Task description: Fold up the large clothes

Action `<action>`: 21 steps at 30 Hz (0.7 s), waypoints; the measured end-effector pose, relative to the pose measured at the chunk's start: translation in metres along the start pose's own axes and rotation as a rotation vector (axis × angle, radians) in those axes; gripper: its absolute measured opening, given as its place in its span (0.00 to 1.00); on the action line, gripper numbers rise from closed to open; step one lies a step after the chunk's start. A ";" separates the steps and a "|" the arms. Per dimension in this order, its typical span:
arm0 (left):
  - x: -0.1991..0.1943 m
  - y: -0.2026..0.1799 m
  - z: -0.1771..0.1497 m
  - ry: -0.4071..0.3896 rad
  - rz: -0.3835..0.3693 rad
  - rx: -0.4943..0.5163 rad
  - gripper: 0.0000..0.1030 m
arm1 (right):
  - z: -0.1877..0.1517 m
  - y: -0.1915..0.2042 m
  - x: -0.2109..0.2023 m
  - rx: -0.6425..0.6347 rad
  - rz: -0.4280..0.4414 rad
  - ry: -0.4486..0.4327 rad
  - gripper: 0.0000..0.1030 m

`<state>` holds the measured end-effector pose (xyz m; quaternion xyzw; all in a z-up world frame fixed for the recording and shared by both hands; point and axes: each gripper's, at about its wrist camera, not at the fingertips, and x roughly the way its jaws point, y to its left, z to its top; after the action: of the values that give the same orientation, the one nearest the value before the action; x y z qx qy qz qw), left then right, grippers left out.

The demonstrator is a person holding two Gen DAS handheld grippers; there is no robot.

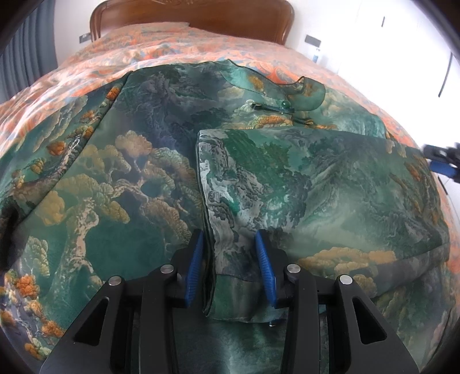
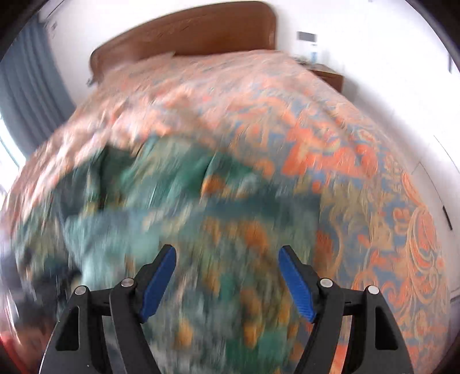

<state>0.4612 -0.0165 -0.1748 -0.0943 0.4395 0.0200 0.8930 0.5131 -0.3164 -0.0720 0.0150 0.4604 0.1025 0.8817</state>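
Observation:
A large green garment (image 1: 129, 161) printed with trees and mountains lies spread on the bed. Its right side is folded over into a panel (image 1: 302, 184) with a straight left edge. My left gripper (image 1: 230, 238) is open, its blue pads astride the near corner of that folded edge, fabric between them. The collar with a green bead clasp (image 1: 284, 103) lies at the far side. My right gripper (image 2: 227, 253) is open and empty above the garment (image 2: 178, 218); that view is motion-blurred. It also shows at the right edge of the left wrist view (image 1: 441, 161).
The bed has an orange and blue patterned bedspread (image 2: 359, 161) and a brown wooden headboard (image 1: 189, 14) at the far end. Grey-blue curtains (image 2: 31, 83) hang at the left. A wooden nightstand (image 2: 330, 72) stands at the far right by a white wall.

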 end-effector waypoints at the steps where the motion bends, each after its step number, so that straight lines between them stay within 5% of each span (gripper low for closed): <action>1: 0.000 0.000 -0.001 -0.001 -0.001 -0.001 0.37 | 0.006 -0.002 0.007 0.018 0.004 0.008 0.73; 10: 0.000 0.000 -0.002 -0.009 0.006 0.005 0.37 | -0.001 -0.009 0.083 0.122 -0.025 0.109 0.74; 13: -0.003 -0.002 -0.002 -0.012 0.015 0.007 0.38 | -0.006 -0.001 0.064 0.095 -0.057 0.043 0.74; 18: -0.031 -0.008 -0.008 -0.022 0.056 -0.011 0.68 | -0.044 0.024 -0.007 0.011 -0.059 -0.125 0.74; 21: -0.061 -0.011 -0.019 -0.013 0.029 -0.002 0.72 | -0.076 0.033 -0.022 -0.046 -0.033 -0.044 0.74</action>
<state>0.4103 -0.0275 -0.1363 -0.0888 0.4351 0.0338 0.8954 0.4331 -0.2933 -0.0942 -0.0109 0.4387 0.0980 0.8932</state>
